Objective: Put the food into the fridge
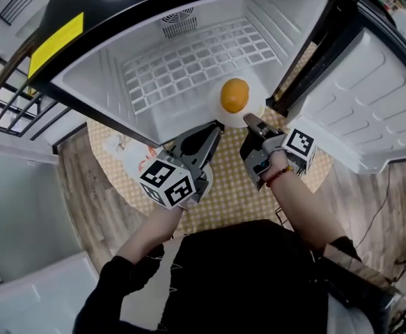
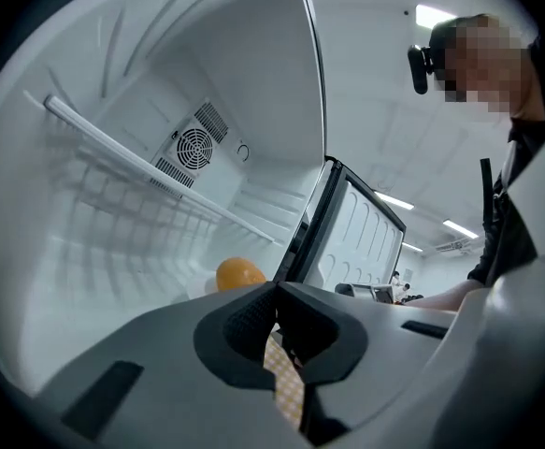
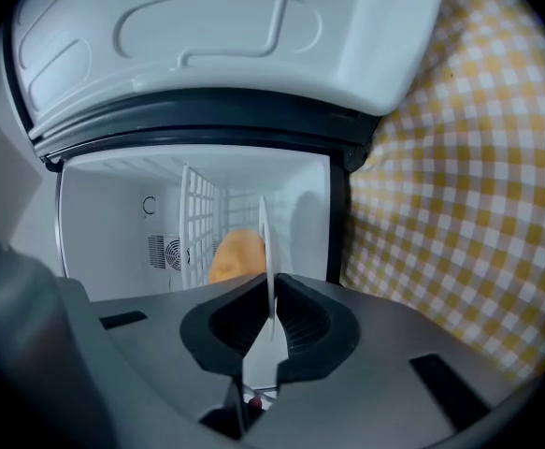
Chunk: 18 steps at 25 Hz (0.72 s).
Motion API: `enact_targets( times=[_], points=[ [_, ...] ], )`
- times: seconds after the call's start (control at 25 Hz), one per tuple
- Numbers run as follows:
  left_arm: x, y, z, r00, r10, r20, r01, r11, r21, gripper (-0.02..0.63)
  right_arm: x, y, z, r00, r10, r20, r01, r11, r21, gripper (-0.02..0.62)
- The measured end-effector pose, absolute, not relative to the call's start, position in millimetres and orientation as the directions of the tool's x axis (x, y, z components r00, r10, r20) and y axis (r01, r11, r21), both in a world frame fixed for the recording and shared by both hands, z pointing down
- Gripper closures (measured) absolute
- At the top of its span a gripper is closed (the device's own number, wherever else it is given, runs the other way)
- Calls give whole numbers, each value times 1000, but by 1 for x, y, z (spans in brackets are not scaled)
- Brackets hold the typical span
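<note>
Jaws of the right gripper stand closed on the rim of a thin white plate. In the right gripper view the plate is seen edge-on, rising straight out from between the pads. Jaws of the left gripper are closed pad to pad with nothing between them; only yellow-checked cloth shows through the gap below.

In the head view the left gripper and right gripper lie side by side over the checked cloth, both pointing toward the open fridge.

Just beyond the right jaw tips, the plate carries an orange. The orange lies on the plate's left half as the right gripper view shows it, ahead of the pads and apart from them. From the left gripper it appears just past the jaw tips, slightly to their left. Plate and orange sit at the mouth of the compartment, low and near its hinge side. Whether the plate rests on the fridge floor cannot be told.

Farther in are a white wire shelf and, on the back wall, a round fan vent. The open door stands to the right.
</note>
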<state>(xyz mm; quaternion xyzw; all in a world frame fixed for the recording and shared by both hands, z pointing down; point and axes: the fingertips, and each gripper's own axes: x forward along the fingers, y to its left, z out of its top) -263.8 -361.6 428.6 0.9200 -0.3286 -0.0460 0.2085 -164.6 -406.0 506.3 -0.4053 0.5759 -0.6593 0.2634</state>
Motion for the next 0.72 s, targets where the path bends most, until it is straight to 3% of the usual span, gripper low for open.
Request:
enact_targets(
  times=[0.72],
  points=[
    [-264,-376,418,772,-633,50,-588,-682,435,591,-170,-466,532,-423,-800,426,-313,-312,-897,571]
  ],
)
